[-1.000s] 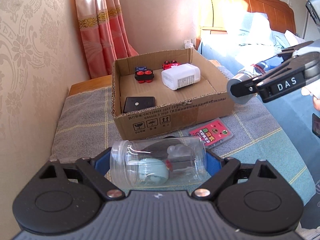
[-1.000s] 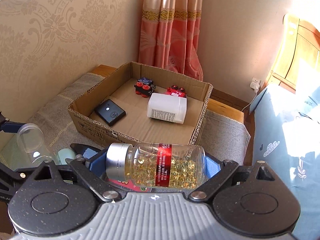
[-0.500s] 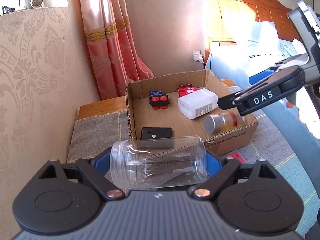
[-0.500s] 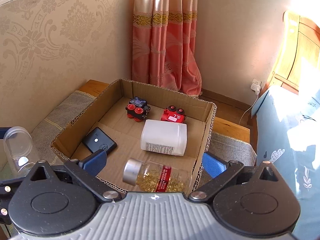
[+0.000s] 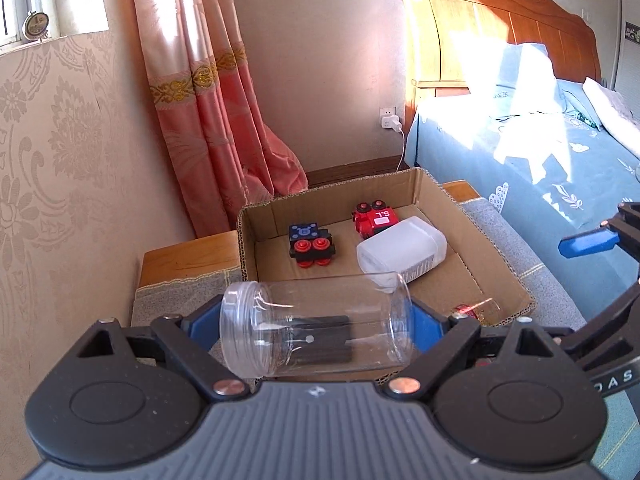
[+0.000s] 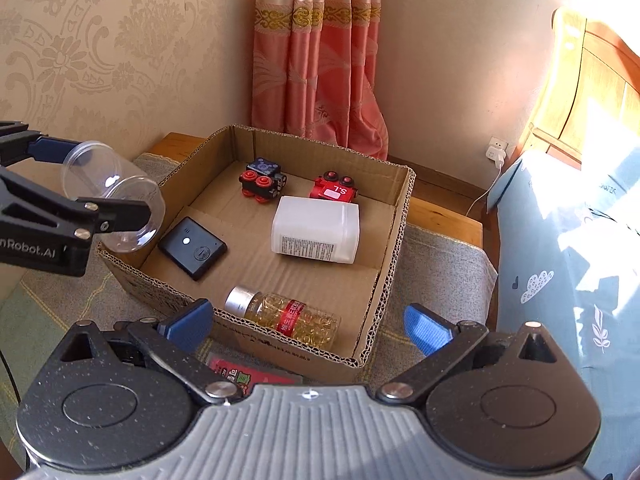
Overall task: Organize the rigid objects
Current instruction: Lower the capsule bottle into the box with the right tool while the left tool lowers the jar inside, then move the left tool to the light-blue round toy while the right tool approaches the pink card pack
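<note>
Left wrist view: left gripper (image 5: 316, 330) is clamping an empty clear jar (image 5: 316, 328) sideways over the cardboard box (image 6: 384, 264) at 9 o'clock; dropped there, it risks rolling against the black device (image 6: 192, 248). Right gripper (image 6: 308, 326) is hanging, fingers apart, above the capsule bottle (image 6: 288, 314).

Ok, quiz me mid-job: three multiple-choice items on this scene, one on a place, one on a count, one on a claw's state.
1. Where does the capsule bottle lie?
A. in the cardboard box
B. on the bed
C. in the right claw

2. How many toy vehicles are in the box?
A. one
B. two
C. four

3. What does the left claw hold?
A. nothing
B. black device
C. clear jar

Answers: 1 A, it rests by the box's near wall; 2 B, blue-topped car and red car; 3 C, jar clamped sideways.
</note>
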Demonstrator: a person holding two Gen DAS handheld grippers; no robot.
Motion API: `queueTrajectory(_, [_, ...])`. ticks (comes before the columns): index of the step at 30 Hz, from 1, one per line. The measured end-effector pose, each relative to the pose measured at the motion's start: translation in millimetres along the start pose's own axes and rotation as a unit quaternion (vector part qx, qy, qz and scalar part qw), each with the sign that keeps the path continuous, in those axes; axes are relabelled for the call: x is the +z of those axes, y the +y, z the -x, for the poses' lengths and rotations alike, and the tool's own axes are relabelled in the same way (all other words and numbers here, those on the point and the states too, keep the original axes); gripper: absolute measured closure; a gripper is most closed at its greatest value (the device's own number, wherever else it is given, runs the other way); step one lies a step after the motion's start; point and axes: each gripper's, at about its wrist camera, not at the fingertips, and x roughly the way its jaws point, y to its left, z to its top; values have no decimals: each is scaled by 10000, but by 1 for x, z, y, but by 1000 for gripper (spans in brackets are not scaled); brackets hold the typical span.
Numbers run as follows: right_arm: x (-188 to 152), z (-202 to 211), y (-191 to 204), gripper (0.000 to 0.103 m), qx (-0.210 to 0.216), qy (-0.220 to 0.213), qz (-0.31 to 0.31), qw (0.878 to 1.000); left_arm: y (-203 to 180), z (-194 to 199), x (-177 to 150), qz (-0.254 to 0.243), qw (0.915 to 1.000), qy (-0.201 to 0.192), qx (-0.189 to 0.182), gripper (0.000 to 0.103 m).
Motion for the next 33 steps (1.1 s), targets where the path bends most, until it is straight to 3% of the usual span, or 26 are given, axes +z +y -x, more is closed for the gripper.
queueTrajectory(8, [-14, 11, 4, 0, 14, 39, -40, 10000, -3, -43, 26, 17, 9997, 250, 39, 12])
queueTrajectory(14, [-17, 15, 6, 0, 2, 18, -40, 10000, -2, -57, 31, 116, 9995, 228, 185, 7])
queueTrajectory(25, [-26, 24, 12, 0, 61, -6, -105, 9999, -1, -8, 22, 154, 9996, -163, 196, 1])
queueTrajectory(33, [-54, 28, 16, 0, 66, 99, -315, 9994, -7, 35, -6, 418, 9984, -373, 57, 1])
